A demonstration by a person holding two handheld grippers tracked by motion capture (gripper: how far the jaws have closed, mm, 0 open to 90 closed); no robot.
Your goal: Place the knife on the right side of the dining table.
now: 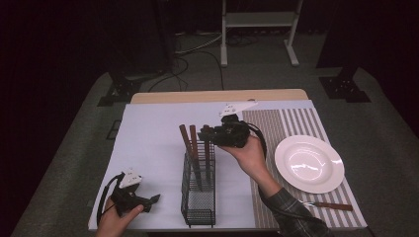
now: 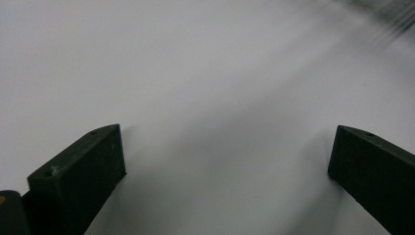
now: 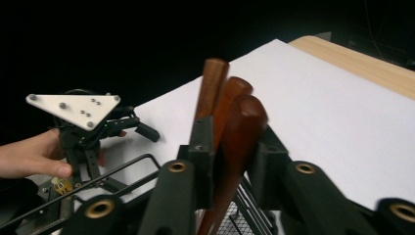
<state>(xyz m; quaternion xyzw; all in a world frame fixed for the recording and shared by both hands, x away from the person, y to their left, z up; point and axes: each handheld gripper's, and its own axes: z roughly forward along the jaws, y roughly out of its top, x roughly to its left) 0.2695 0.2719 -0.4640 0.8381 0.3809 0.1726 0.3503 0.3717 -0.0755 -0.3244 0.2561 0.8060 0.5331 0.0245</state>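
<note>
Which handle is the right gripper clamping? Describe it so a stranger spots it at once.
Start at the black wire basket standing on the white sheet near the table's front middle. Three brown wooden handles rise from it. The one meant is the handle nearest the plate, the one pinched between the jaws of the right gripper.

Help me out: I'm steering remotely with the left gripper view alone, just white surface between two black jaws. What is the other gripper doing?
Observer: The right gripper is shut on a brown wooden handle standing in a black wire-mesh caddy.
Operator: Anything else in that caddy?
Observer: Two more brown wooden handles lean in it.
Operator: What lies beyond the caddy?
Observer: A round white plate sits on a striped placemat, with a wooden-handled utensil beside it.
</note>
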